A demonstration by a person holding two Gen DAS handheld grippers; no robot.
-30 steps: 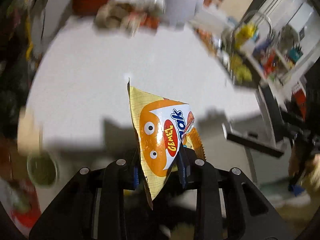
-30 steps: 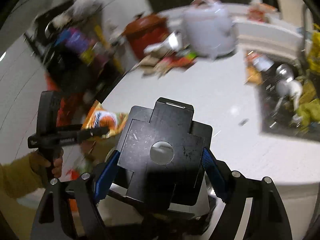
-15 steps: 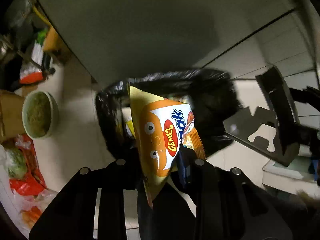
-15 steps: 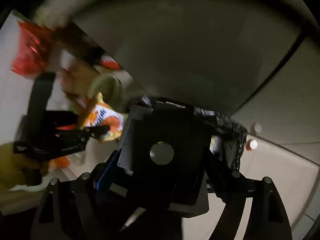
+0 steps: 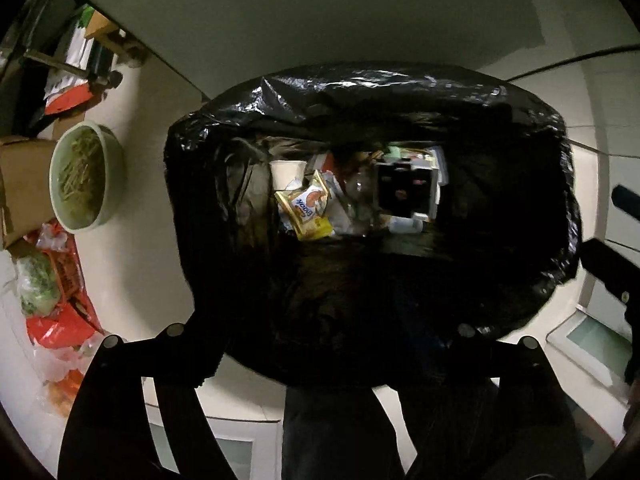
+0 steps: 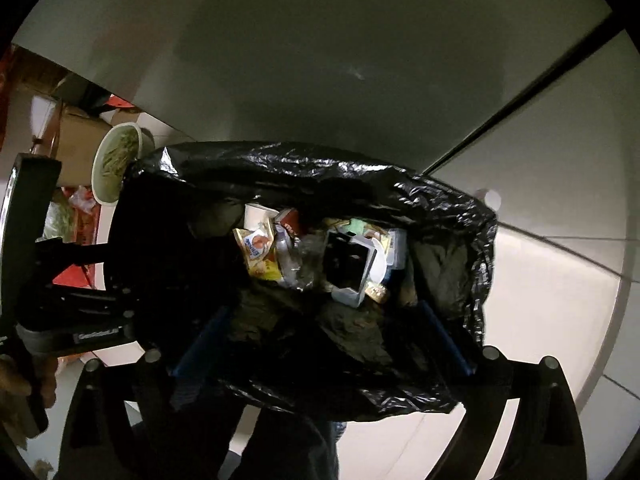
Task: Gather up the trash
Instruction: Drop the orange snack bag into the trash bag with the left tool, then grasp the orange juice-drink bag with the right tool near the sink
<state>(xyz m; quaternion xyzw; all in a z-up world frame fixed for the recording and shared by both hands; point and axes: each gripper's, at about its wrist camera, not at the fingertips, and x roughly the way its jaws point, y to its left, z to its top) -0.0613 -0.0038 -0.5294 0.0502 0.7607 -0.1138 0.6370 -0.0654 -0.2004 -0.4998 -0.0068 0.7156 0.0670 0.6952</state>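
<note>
**While pointing down into a black bin bag: opening both tongs, gripping nothing**

Looking almost straight down from both wrist views into a black bin bag (image 5: 360, 96) with its mouth gaping wide. Spreading the left tongs (image 5: 328, 320) over the near rim of the bag, jaws opening at this moment, clamping on nothing. Spreading the right tongs (image 6: 324, 332) likewise, blue pads (image 6: 200, 344) standing far apart, jaws opening too, pressing on nothing, only dark crumpled bag plastic showing between them.

Seeing the trash lying deep in the bag: a yellow-and-orange snack wrapper (image 5: 306, 210) resting face up at the left of the heap, well apart from both tongs. Showing a white paper cup (image 5: 286, 172) just beyond the wrapper, touching or nearly touching it. Showing a black tray (image 5: 404, 196) to the wrapper's right, tilted on the heap among clear plastic and pale scraps too small to tell apart.

Catching, outside the bag on the left, a pale bowl (image 5: 82, 178) filled with greenish shreds, standing on a light floor (image 6: 560, 280) beside a cardboard box (image 5: 24, 184). Showing red plastic bags (image 5: 60, 320) nearer along the left edge. Glimpsing, from the right wrist view, a hand (image 6: 16, 384) gripping the handle of the left tongs at the far left.
</note>
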